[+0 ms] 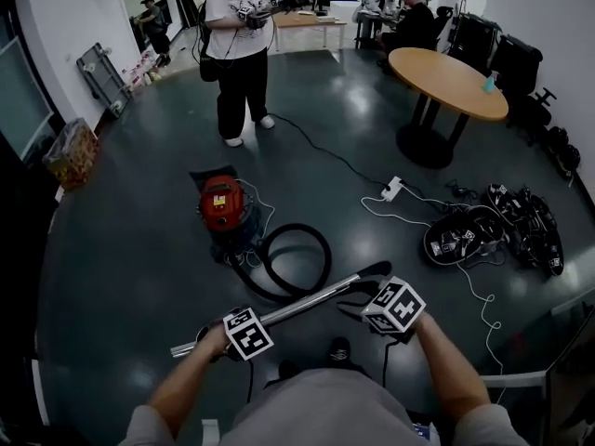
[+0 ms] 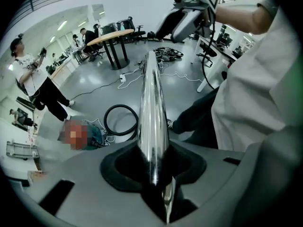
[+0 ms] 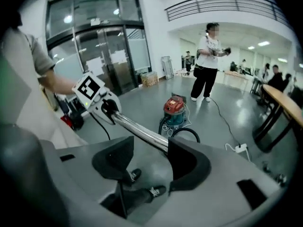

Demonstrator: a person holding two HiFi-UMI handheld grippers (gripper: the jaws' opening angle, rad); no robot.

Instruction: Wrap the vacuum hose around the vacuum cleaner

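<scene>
Wrap not begun; hose (image 1: 296,258) loose beside vacuum cleaner (image 1: 223,207).
Left gripper (image 2: 154,169) clamped on wand (image 2: 152,103); right gripper (image 3: 149,160) parted, empty, wand just beyond.

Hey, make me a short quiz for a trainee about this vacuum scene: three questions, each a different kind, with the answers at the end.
1. True or false: the black hose is already wound around the red-topped vacuum cleaner.
2. Which thing are the left tongs shut on? A: the metal tube. B: a power strip. C: a table leg.
3. In one word, how do the jaws of the right tongs stand?

Key:
1. False. The hose lies in a loop on the floor beside the cleaner.
2. A.
3. Apart. They press on nothing.
</scene>
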